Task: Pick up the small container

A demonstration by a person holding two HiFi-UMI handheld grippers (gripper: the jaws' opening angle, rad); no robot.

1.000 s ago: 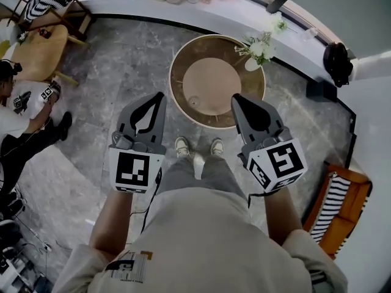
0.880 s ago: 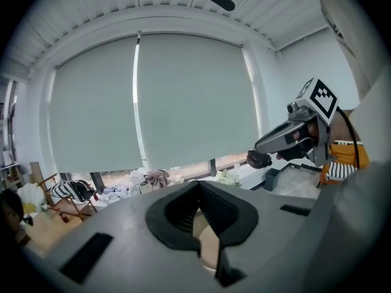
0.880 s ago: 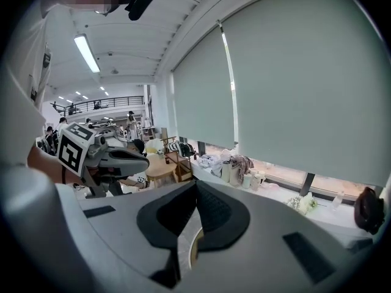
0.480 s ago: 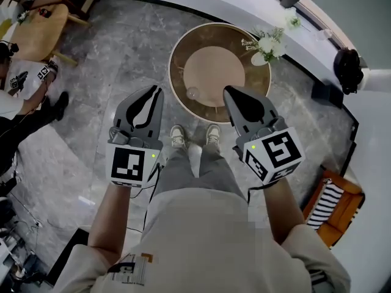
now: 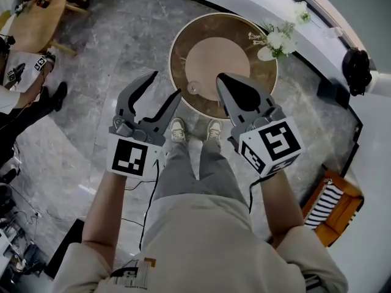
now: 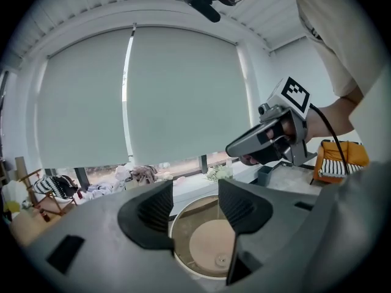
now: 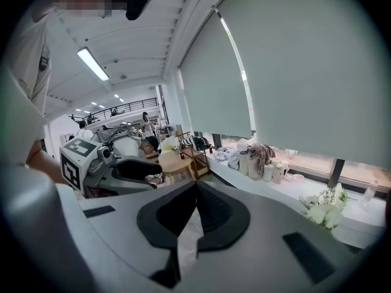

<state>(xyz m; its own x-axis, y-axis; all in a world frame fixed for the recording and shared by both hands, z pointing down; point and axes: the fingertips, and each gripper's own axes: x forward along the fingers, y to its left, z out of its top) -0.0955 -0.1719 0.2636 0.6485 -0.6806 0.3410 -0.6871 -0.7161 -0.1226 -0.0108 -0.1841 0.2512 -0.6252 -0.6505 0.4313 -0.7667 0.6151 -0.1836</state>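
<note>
The small clear container [image 5: 193,88] stands near the front-left edge of the round wooden table [image 5: 183,41]; in the left gripper view the container [image 6: 221,260] shows low between the jaws, far below them. My left gripper [image 5: 165,85] hangs above the floor just left of the table. Its jaws have just been opening and nothing is between them [image 6: 195,206]. My right gripper [image 5: 220,78] is shut and empty, its tip over the table's front edge, right of the container. Its closed jaws [image 7: 195,185] point over the room.
A white vase of flowers [image 5: 278,41] stands at the table's far right rim. The person's shoes [image 5: 194,130] are on the grey floor just before the table. A striped orange chair [image 5: 333,206] is at right, another person [image 5: 18,96] at left.
The left gripper's jaws went from shut to open. Both grippers sank and moved forward toward the round table. The right gripper stayed shut.
</note>
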